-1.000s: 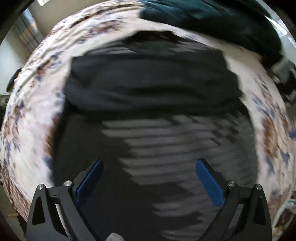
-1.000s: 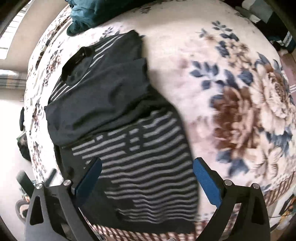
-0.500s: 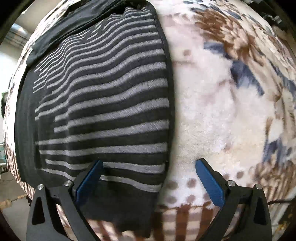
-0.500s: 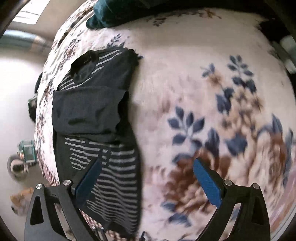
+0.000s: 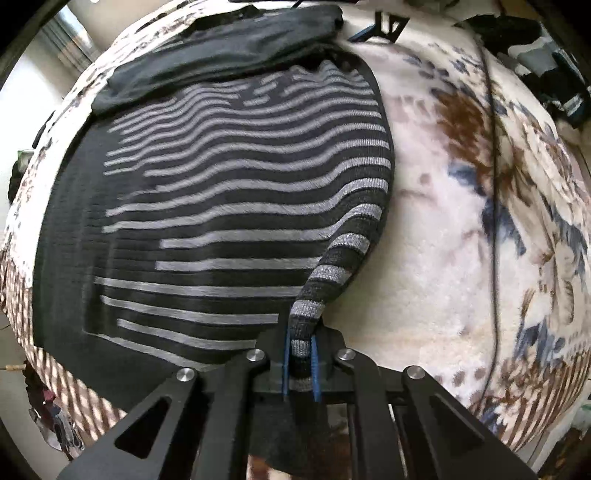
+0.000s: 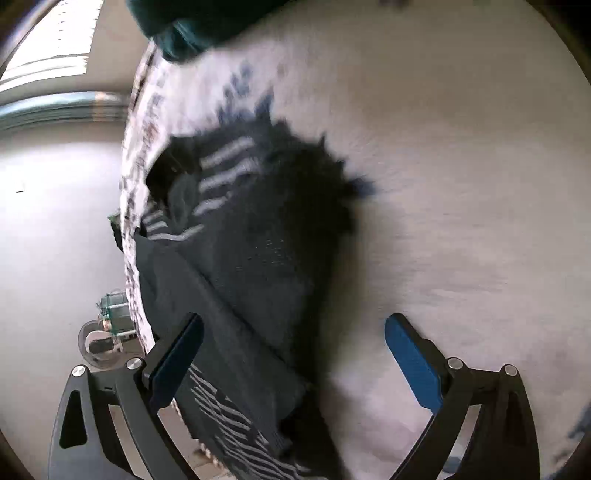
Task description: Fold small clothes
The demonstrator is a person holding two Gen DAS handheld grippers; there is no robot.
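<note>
Striped top (image 5: pixel 229 206) on floral blanket (image 5: pixel 443 258) (bed)

The sweater (image 5: pixel 229 206) is black with grey horizontal stripes, broken off at uneven lengths toward its plain black left side; its folded-over sleeve (image 5: pixel 229 62) is solid black. The blanket (image 5: pixel 443 258) beneath it is cream with brown and blue-grey flowers, and a brown-and-cream checked border along its edge. The left tool (image 5: pixel 300 363) has a black frame, silver bolts and 2 blue pads. The right tool (image 6: pixel 295 363) is coloured the same. A dark teal cloth (image 6: pixel 192 26) lies at the blanket's far end.
</note>
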